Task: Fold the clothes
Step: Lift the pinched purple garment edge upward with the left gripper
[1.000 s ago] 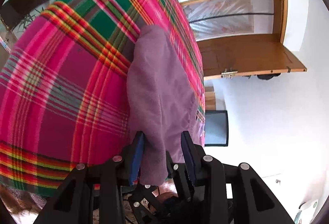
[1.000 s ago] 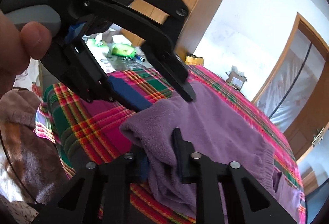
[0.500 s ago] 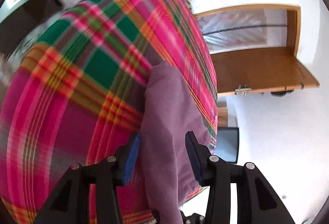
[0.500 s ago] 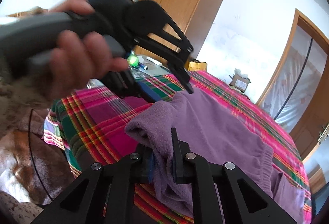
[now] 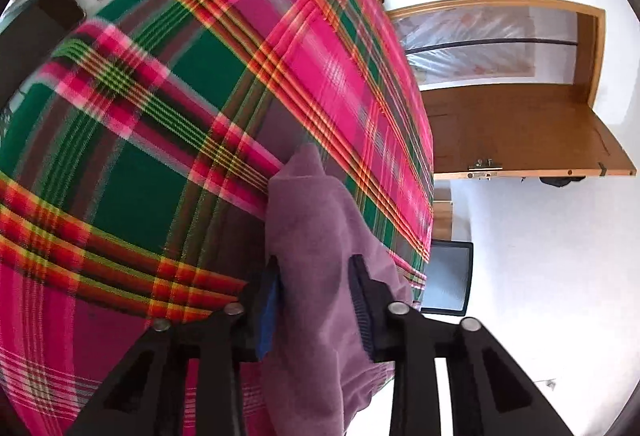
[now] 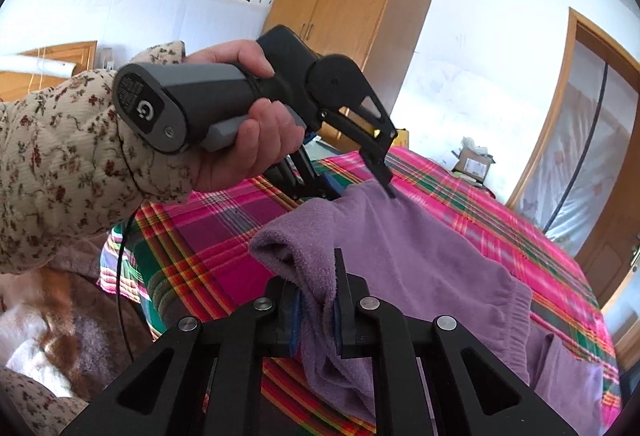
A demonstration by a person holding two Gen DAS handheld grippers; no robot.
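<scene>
Purple fleece garment (image 6: 400, 256) (its far end cut off below) sits pinched in the right claw (image 6: 318, 310), while the left claw (image 5: 314, 300) closes around another fold.

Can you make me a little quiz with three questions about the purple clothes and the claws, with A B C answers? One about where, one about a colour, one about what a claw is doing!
1. Where does the purple garment lie?
A. on the plaid cloth
B. in the wardrobe
C. on the floor

2. What colour is the wardrobe?
A. blue
B. wooden brown
C. black

3. What is the right claw doing?
A. hanging open over nothing
B. pinching the purple garment
C. holding a bag

Answers: 1 A, the garment spreads over the pink and green plaid cloth. 2 B, its doors are honey-brown wood. 3 B, a fold of the fabric is squeezed between its two pads.
</scene>
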